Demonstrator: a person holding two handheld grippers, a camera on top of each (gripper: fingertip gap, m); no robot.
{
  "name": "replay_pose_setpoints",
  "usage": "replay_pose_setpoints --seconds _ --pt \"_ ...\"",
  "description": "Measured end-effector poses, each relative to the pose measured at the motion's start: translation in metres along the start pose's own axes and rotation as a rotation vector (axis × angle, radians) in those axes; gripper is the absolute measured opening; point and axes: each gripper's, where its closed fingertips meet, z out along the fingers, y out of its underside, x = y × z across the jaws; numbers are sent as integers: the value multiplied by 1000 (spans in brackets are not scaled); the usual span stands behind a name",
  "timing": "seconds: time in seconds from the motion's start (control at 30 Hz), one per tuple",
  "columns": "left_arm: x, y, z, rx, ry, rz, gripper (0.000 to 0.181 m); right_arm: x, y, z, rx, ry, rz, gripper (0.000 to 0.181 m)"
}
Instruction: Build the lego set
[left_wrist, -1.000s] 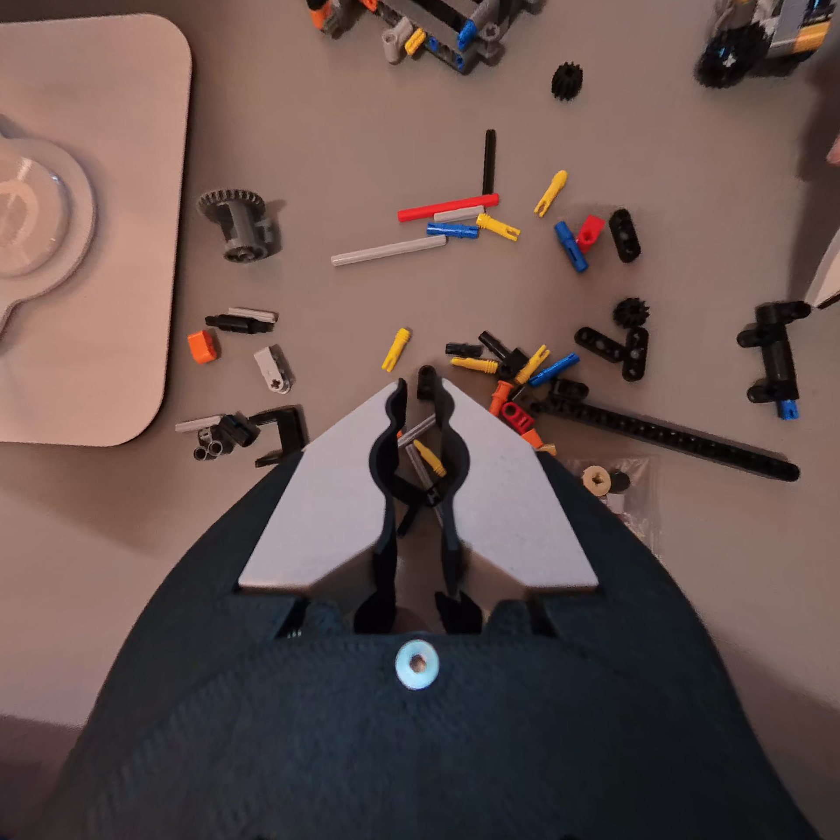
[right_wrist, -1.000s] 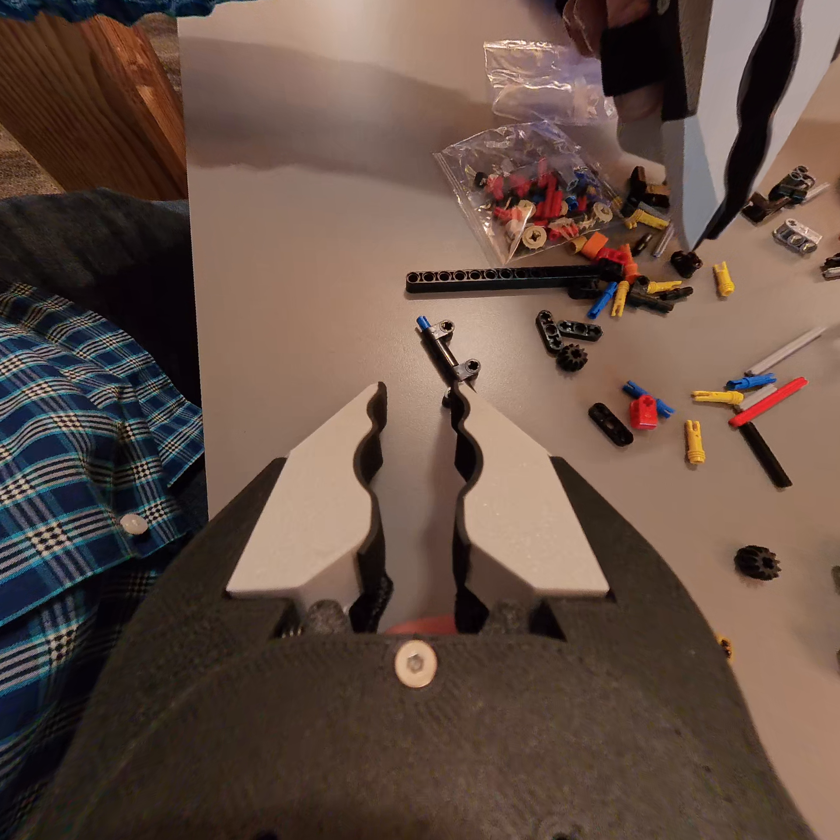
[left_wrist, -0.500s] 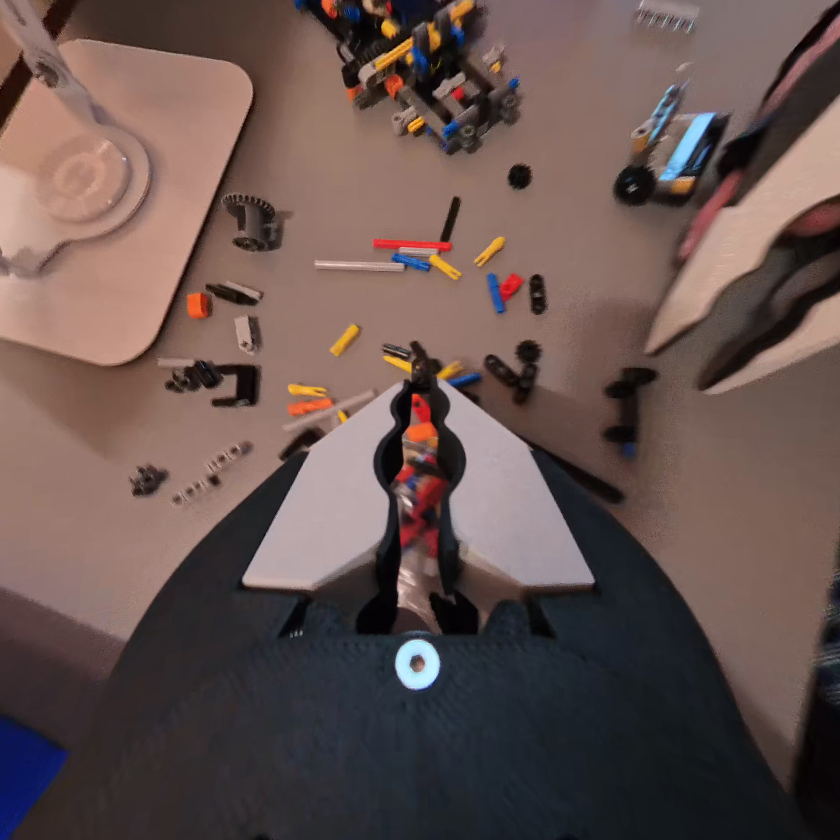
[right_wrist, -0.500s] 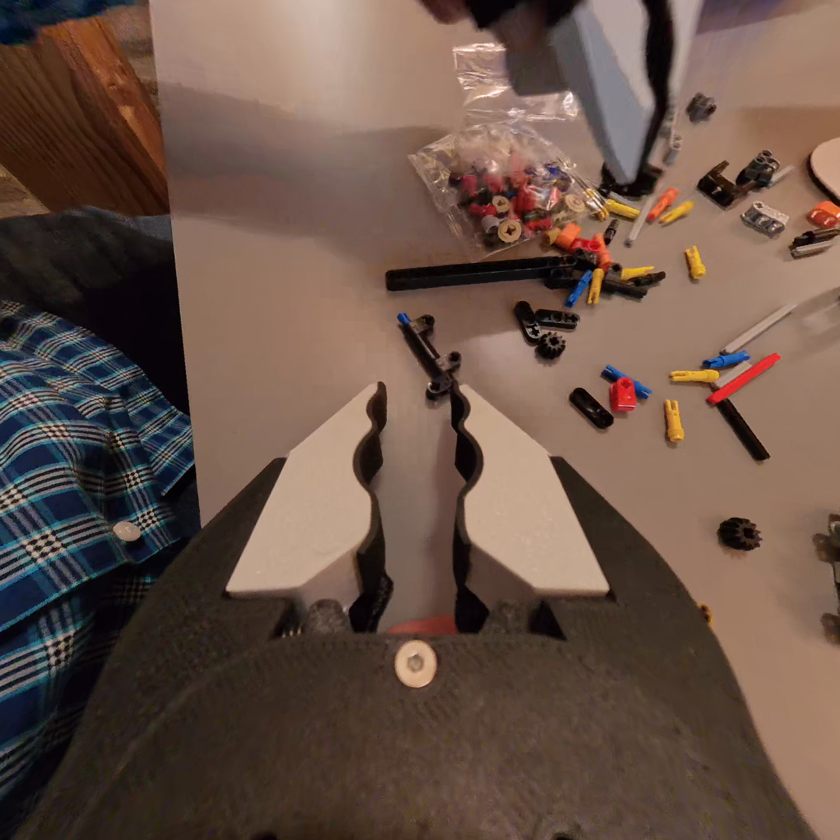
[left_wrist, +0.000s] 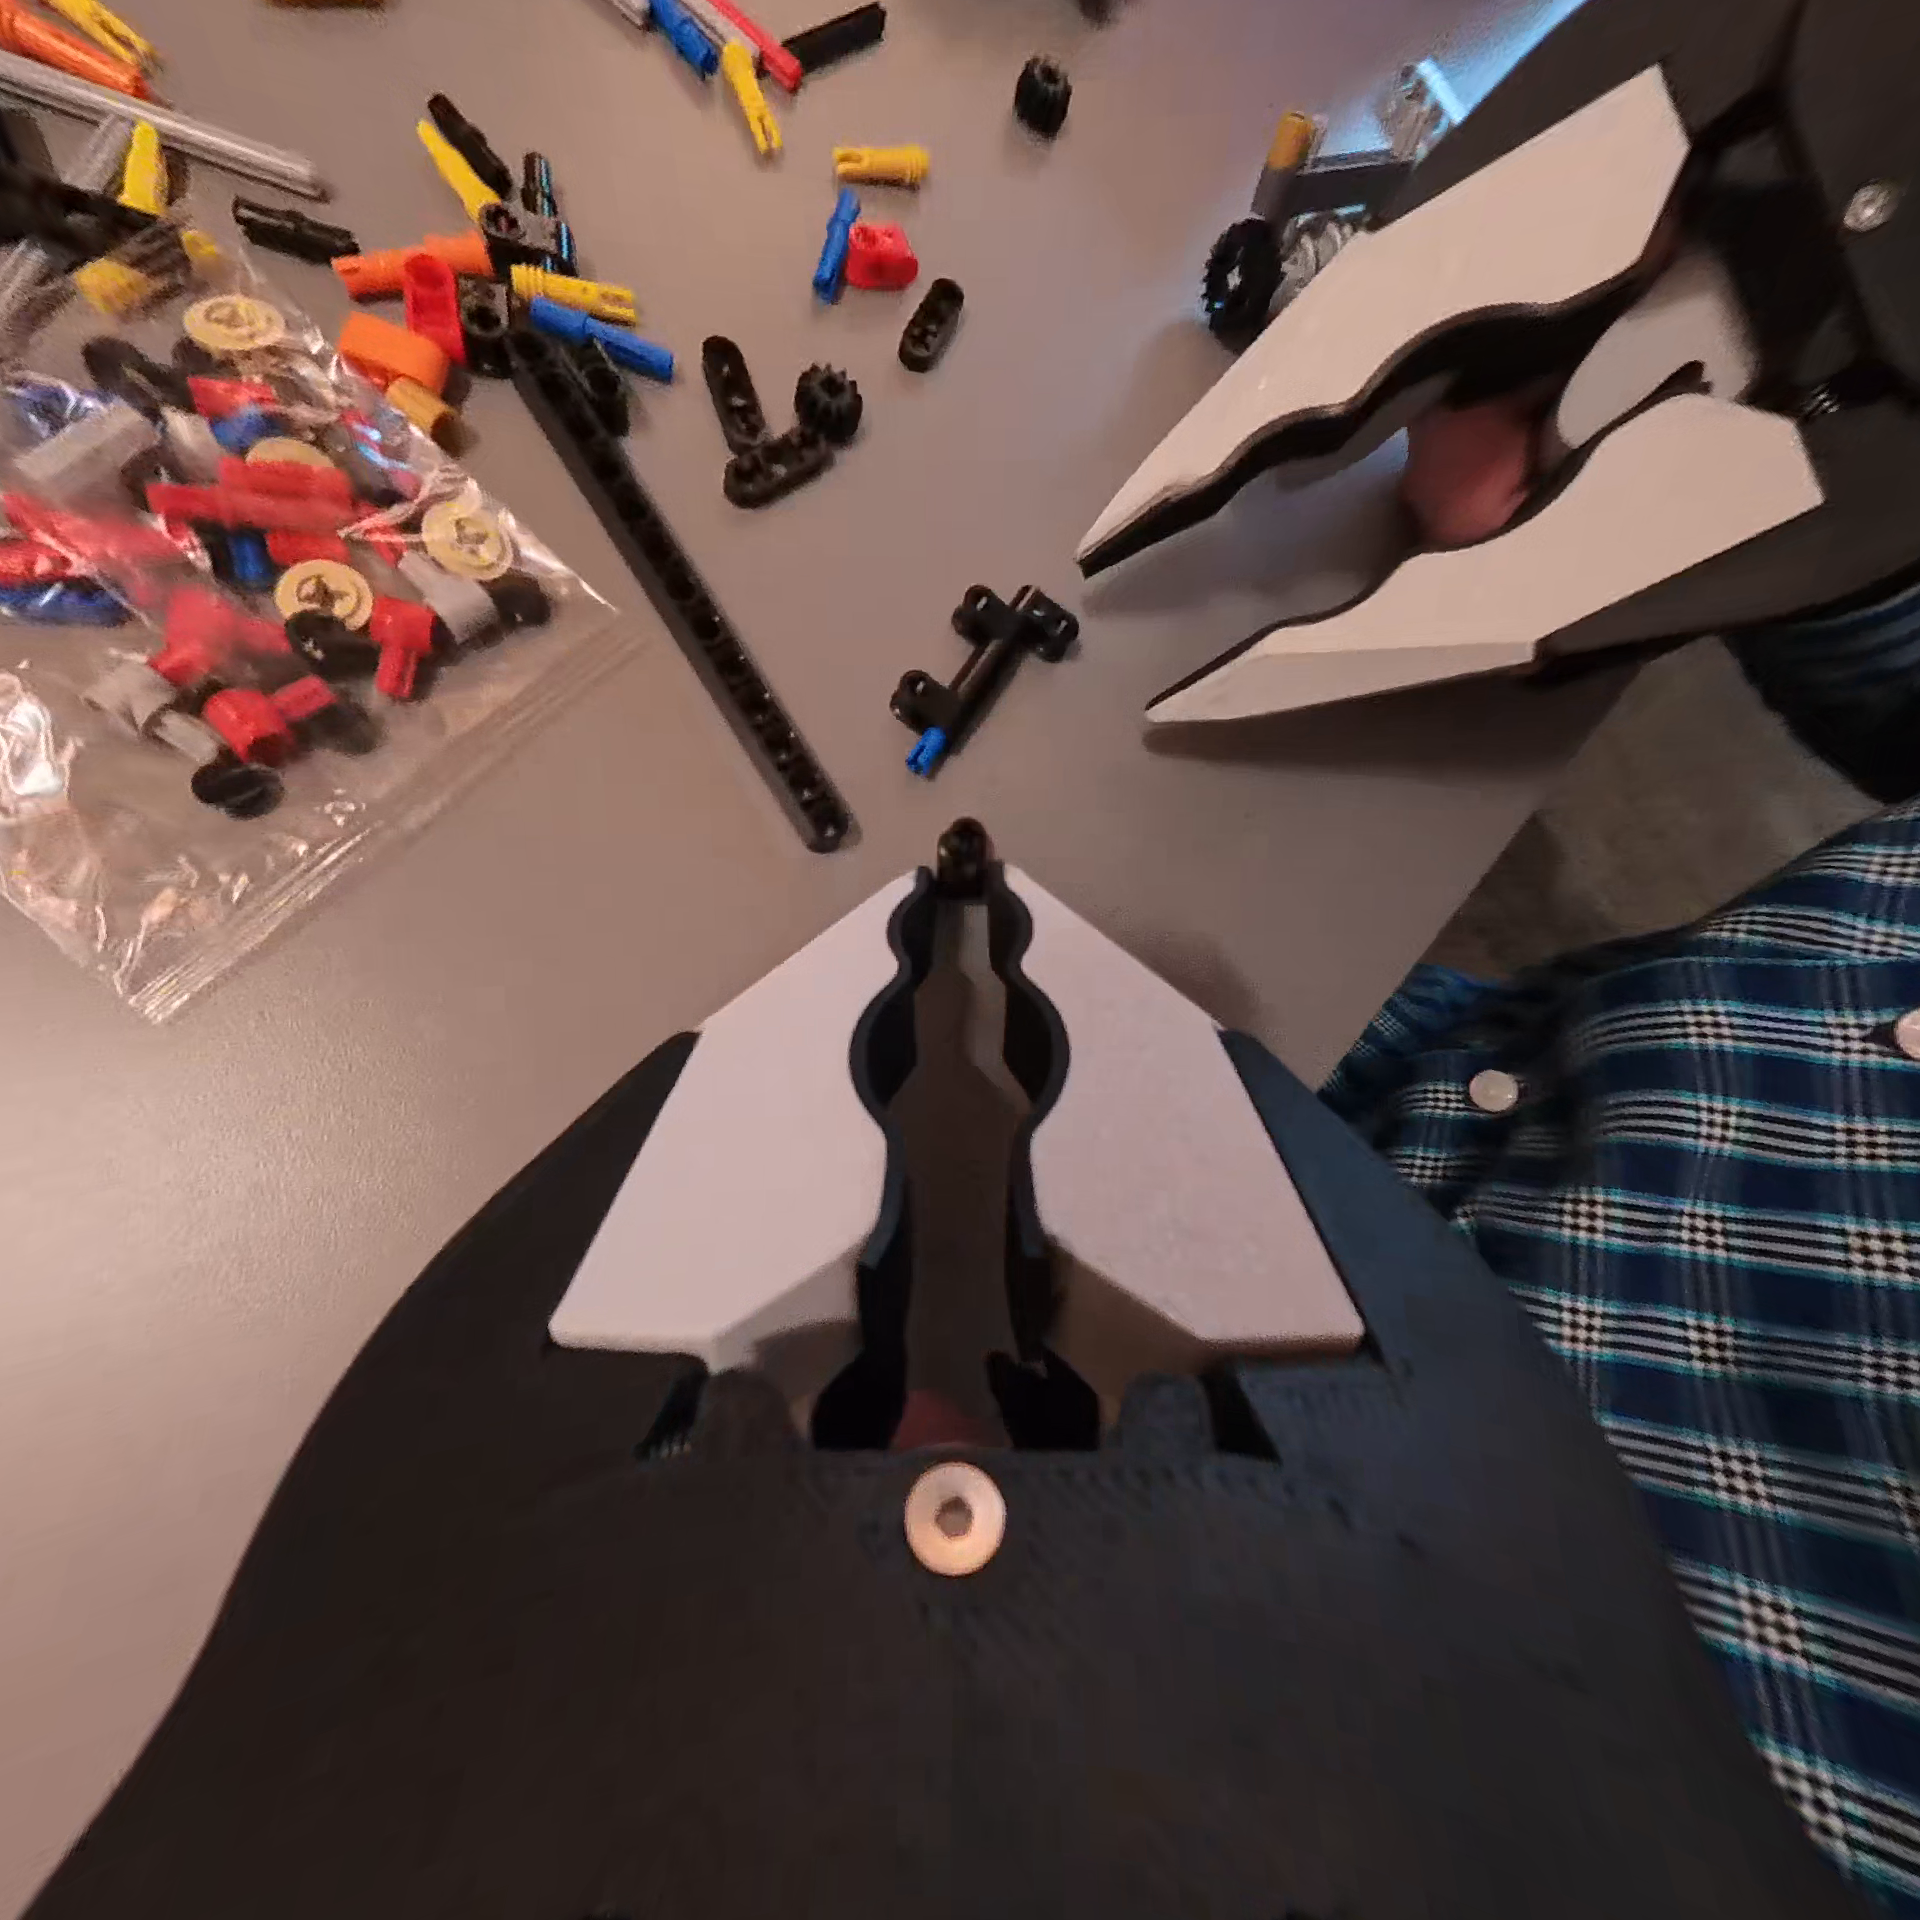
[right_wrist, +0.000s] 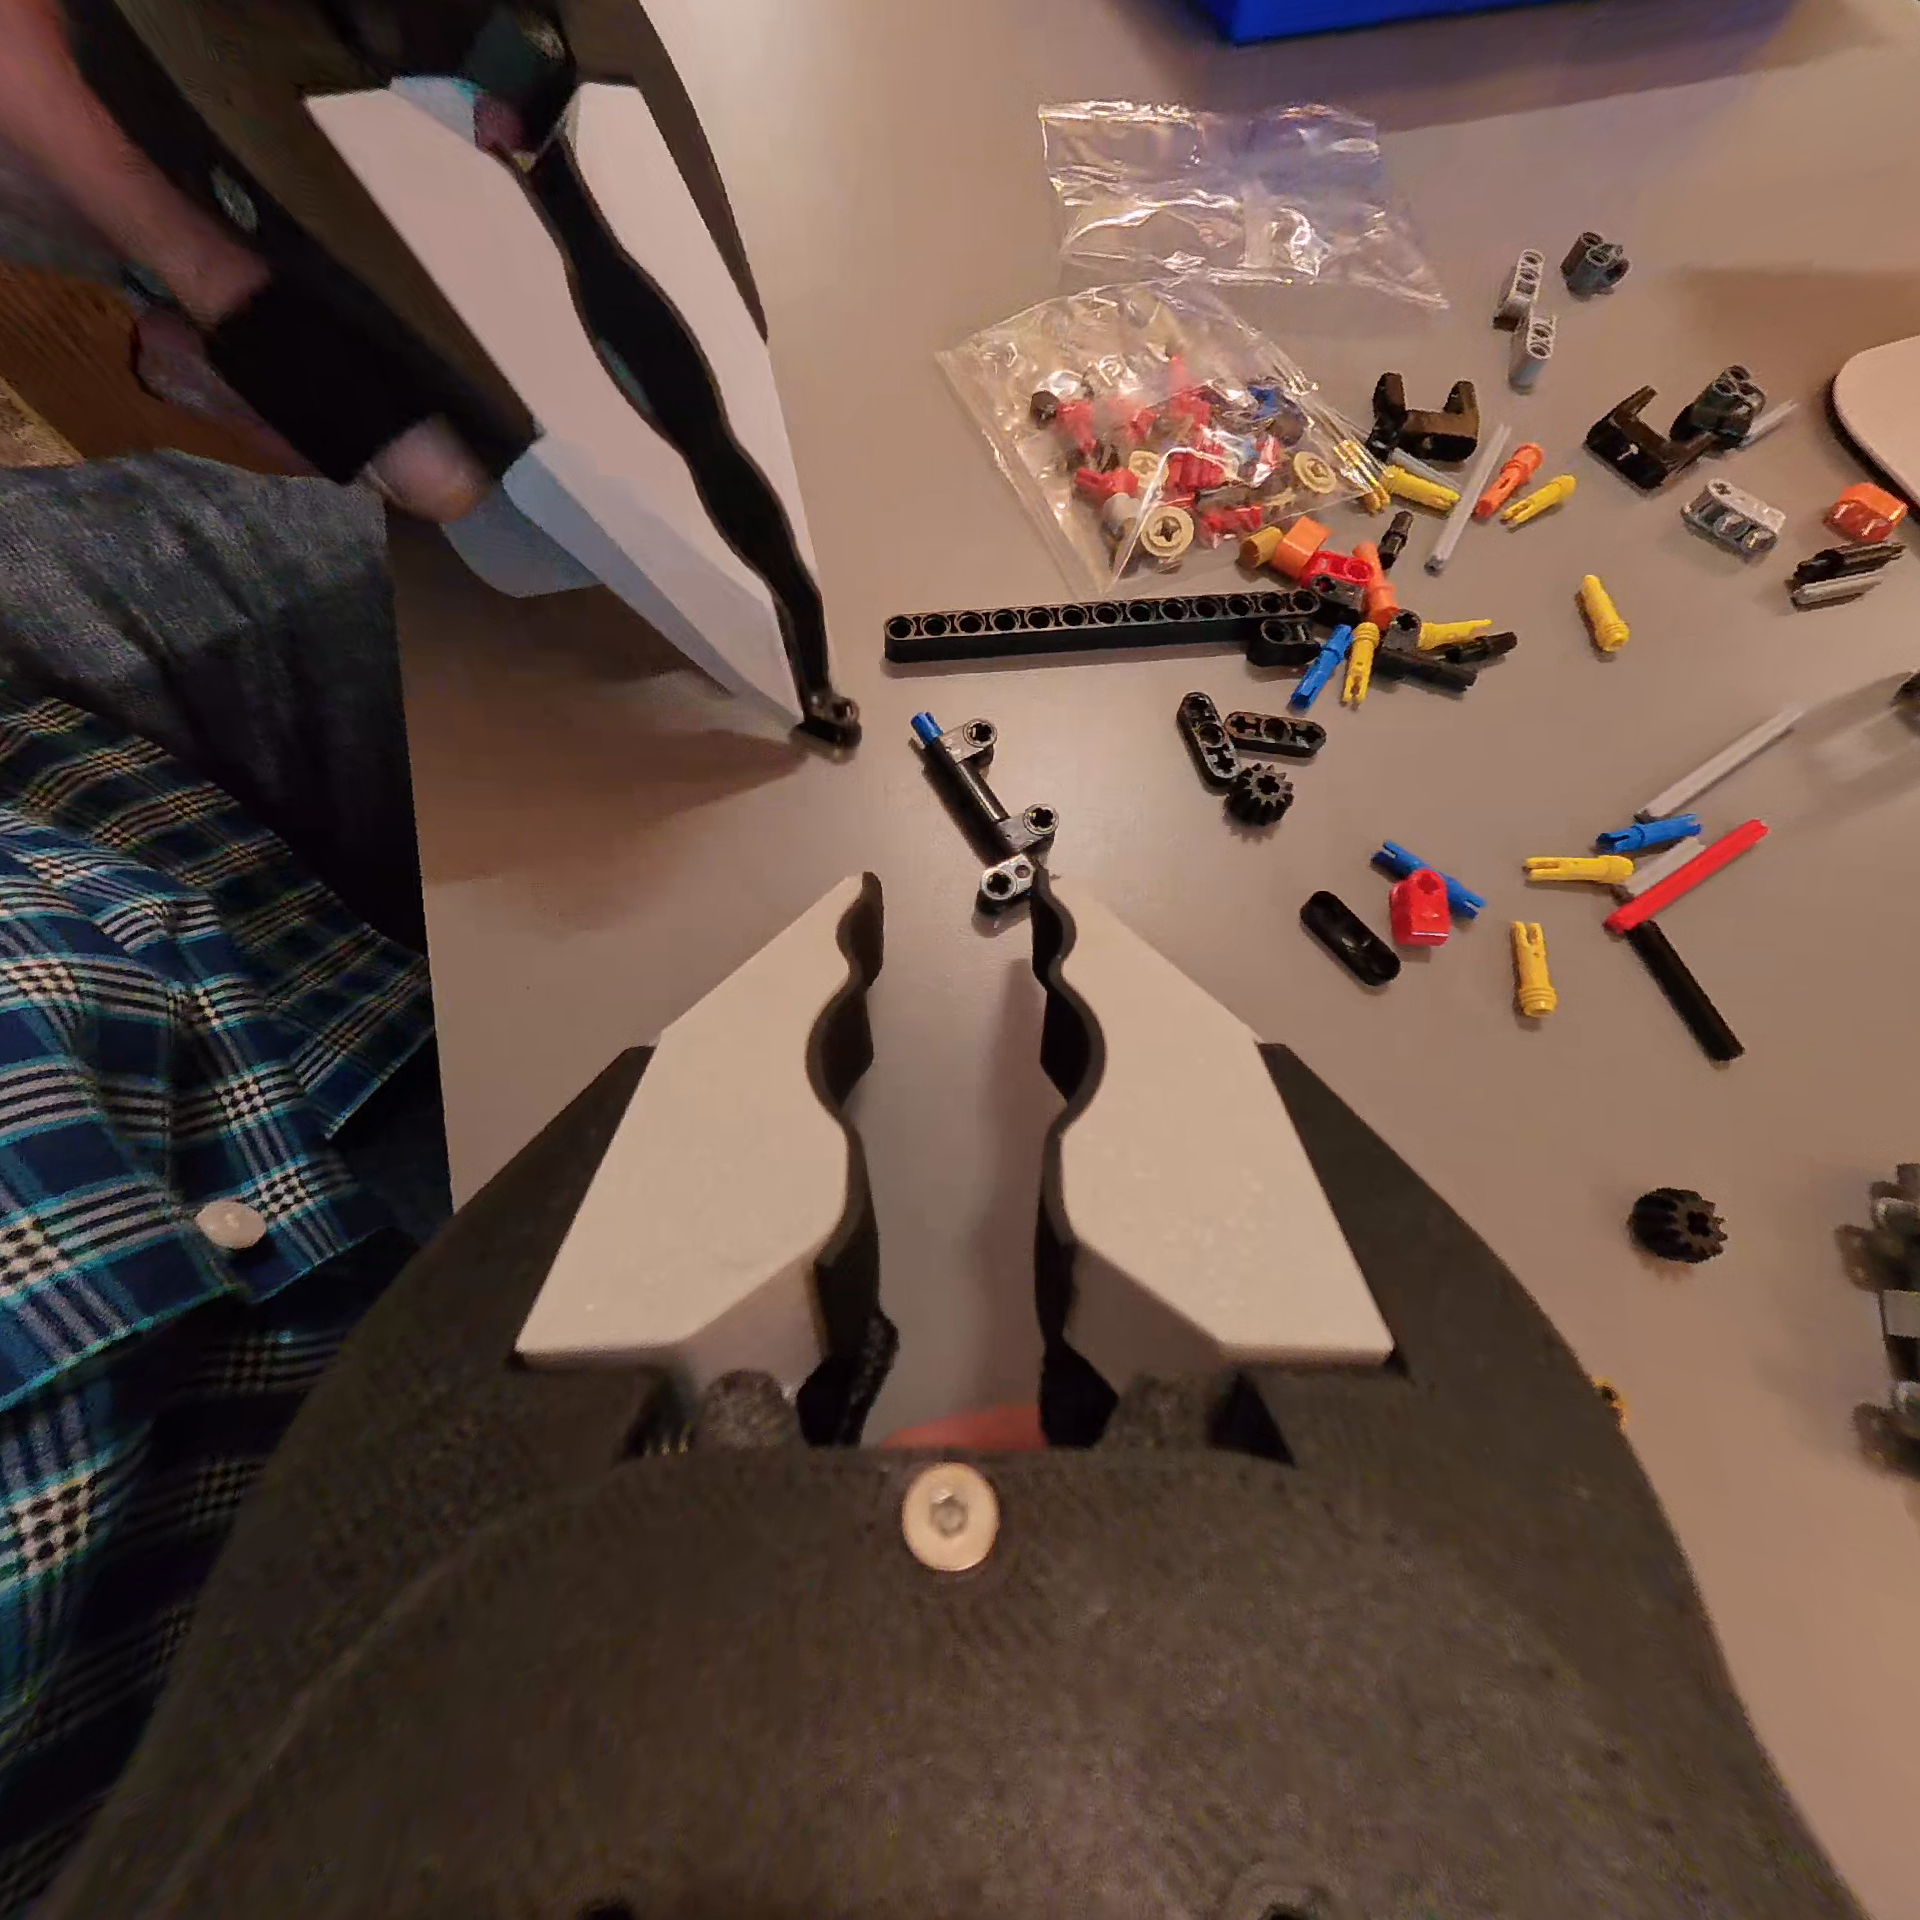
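Note:
My left gripper (left_wrist: 961, 871) is shut on a small black pin (left_wrist: 963, 844) that sticks out past its tips, held just over the table near the front edge; it also shows in the right wrist view (right_wrist: 821, 717) with the pin (right_wrist: 834, 713). A black axle assembly with a blue pin end (left_wrist: 977, 665) (right_wrist: 982, 805) lies between the two grippers. My right gripper (right_wrist: 954, 891) is open and empty, its tips just short of that assembly; it also shows in the left wrist view (left_wrist: 1117, 634). A long black beam (left_wrist: 675, 582) (right_wrist: 1091, 627) lies beside it.
A clear bag of red, black and tan parts (left_wrist: 260, 561) (right_wrist: 1153, 447) lies past the beam, an empty bag (right_wrist: 1226, 197) behind it. Loose yellow, blue, red, orange and black pieces (right_wrist: 1434, 894) are scattered over the grey table (left_wrist: 312, 1143). A person's plaid sleeve (right_wrist: 156, 987) lies at the table edge.
My left gripper has lifted the black pin out of the pile and swung toward the table's near edge, close to the axle assembly. The right gripper has stayed open and nearly still.

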Motion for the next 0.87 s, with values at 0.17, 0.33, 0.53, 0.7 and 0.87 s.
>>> replay_pose_setpoints --seconds 0.17,0.33,0.53,0.7,0.87 --pt "-5 -3 -7 46 -30 -19 25 0 0 0 1 -7 5 26" --pt "10 -17 -15 130 -129 259 18 -1 -1 0 8 -9 -1 26" --pt "10 -4 -1 32 -322 587 11 -1 -1 -1 9 -9 -5 26" --pt "10 2 1 33 -345 579 13 -1 -1 0 6 -10 -7 26" --pt "18 6 4 36 -335 625 4 -1 0 0 5 -10 -6 26"
